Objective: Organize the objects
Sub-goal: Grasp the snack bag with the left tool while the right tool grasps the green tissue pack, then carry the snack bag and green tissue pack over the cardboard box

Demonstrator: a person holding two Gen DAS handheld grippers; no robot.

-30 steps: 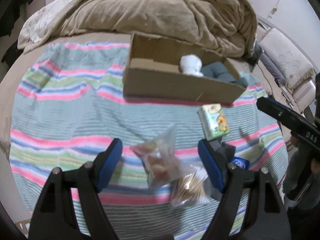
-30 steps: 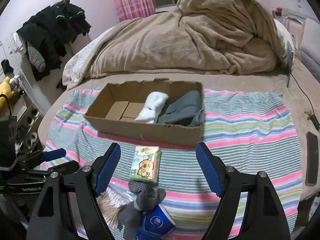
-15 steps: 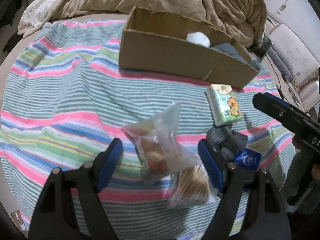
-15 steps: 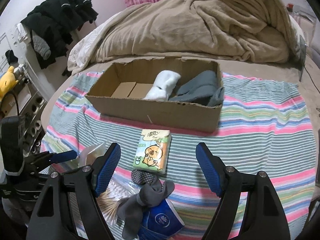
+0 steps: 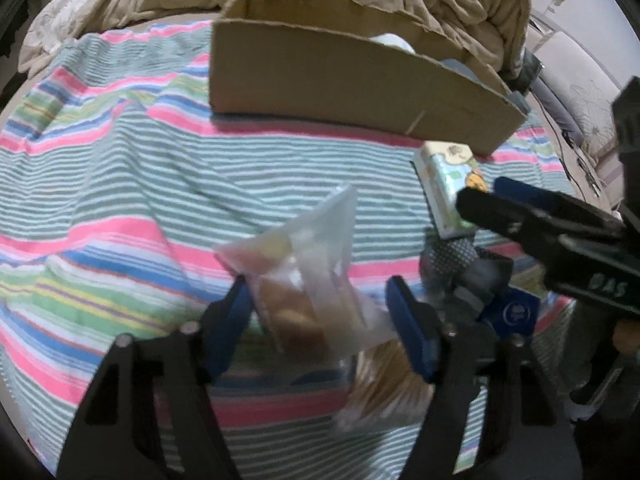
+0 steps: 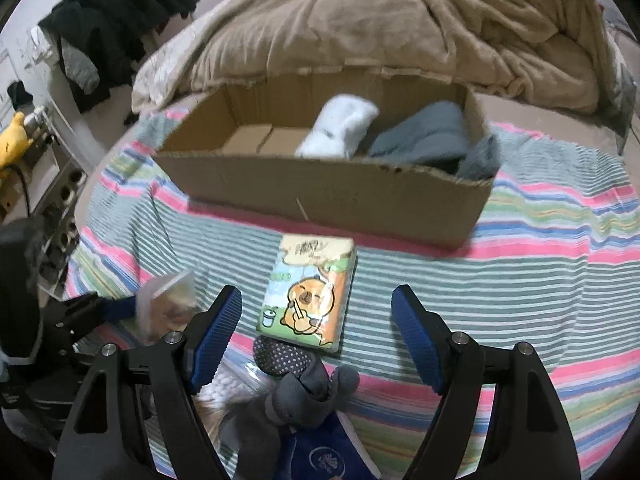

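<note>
1. The cardboard box [image 6: 320, 184] is sitting on the striped blanket [image 6: 540, 280], its near wall hiding part of the white sock [image 6: 340, 128].
2. The right gripper [image 6: 316, 320] is hovering agape over the tissue pack [image 6: 308, 300].
3. The left gripper [image 5: 320, 316] is straddling the blurred clear bag [image 5: 304, 276]; whether its pads are touching it is unclear.

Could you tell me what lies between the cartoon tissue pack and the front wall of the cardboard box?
Nothing: in the right wrist view only bare striped blanket separates the tissue pack from the cardboard box; the gap is narrow.
</note>
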